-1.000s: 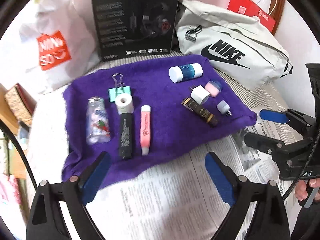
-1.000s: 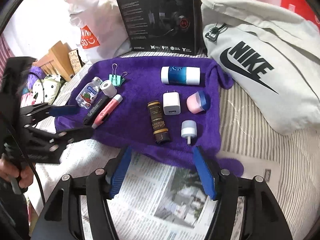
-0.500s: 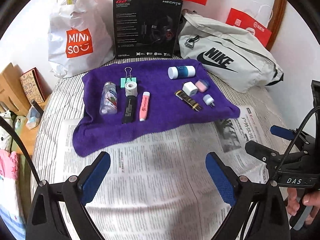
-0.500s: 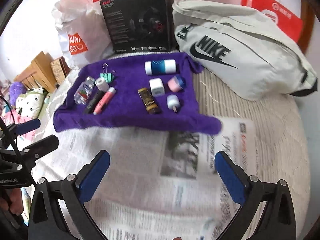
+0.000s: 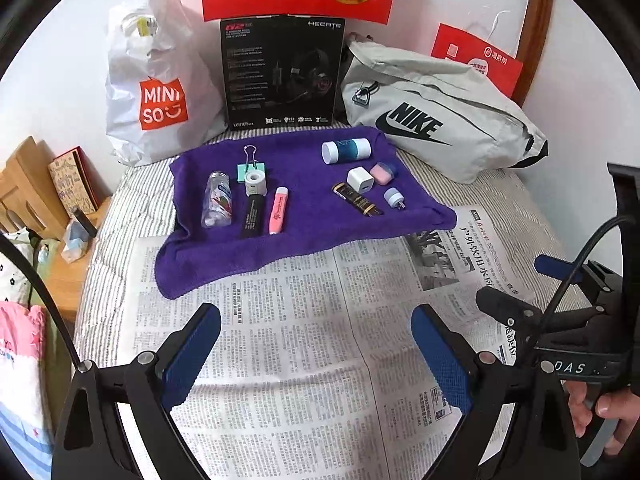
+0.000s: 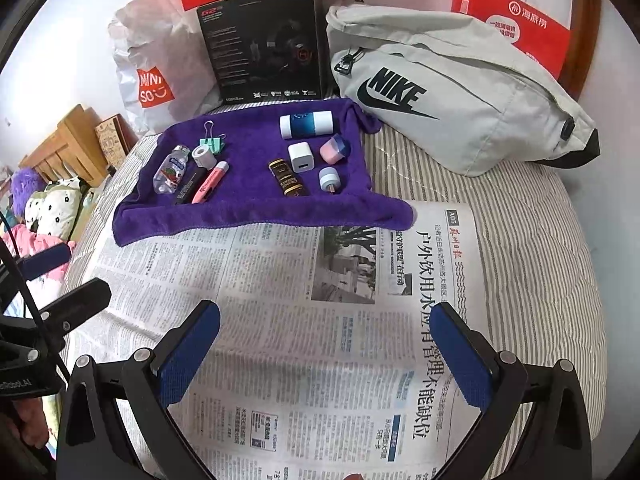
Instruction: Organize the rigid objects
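Observation:
A purple towel (image 5: 304, 236) (image 6: 240, 212) lies on the bed with small objects in two groups. On its left: a clear bottle (image 5: 217, 199), a mint binder clip (image 5: 251, 168), a white tape roll (image 5: 256, 183), a black stick (image 5: 253, 216) and a pink highlighter (image 5: 279, 210). On its right: a white-and-blue tube (image 5: 346, 151), a white charger cube (image 5: 359, 180), a pink case (image 5: 383, 171), a dark brown tube (image 5: 357, 199) and a small grey plug (image 5: 393, 197). My left gripper (image 5: 316, 344) and right gripper (image 6: 326, 344) are open, empty, over the newspaper (image 5: 320, 340), well short of the towel.
A Miniso bag (image 5: 156, 92), a black headset box (image 5: 282, 74) and a grey Nike bag (image 5: 436, 120) stand behind the towel against the wall. A wooden bedside stand (image 5: 44, 200) is at the left. The striped bed surface (image 6: 540, 240) extends to the right.
Both grippers have pulled back from the towel toward the near side of the newspaper. The right gripper's jaws have opened wider. The objects on the towel have not moved.

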{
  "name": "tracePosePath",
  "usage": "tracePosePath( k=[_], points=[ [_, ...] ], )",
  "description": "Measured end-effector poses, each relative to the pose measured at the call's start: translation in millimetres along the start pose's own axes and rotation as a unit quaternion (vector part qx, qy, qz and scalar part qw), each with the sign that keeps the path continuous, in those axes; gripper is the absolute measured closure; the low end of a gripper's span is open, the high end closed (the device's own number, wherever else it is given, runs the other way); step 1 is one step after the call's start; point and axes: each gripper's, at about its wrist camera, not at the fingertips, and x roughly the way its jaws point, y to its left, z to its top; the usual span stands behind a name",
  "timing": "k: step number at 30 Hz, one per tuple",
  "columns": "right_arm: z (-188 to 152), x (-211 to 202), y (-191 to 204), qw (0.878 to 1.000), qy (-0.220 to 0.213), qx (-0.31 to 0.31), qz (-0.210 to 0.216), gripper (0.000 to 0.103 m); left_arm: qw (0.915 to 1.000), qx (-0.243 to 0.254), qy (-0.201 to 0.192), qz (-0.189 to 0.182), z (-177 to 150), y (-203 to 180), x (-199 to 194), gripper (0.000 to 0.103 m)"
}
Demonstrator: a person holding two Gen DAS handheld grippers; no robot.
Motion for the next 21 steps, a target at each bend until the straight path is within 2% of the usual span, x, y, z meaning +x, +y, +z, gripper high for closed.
tracePosePath(
  k=[21],
  points=[
    [-12,-12,-4,1.0,-0.002,0.006,-0.012,0.0,0.9999,-0.008,0.008,0.002,-9,4,-2,0.006]
  ],
)
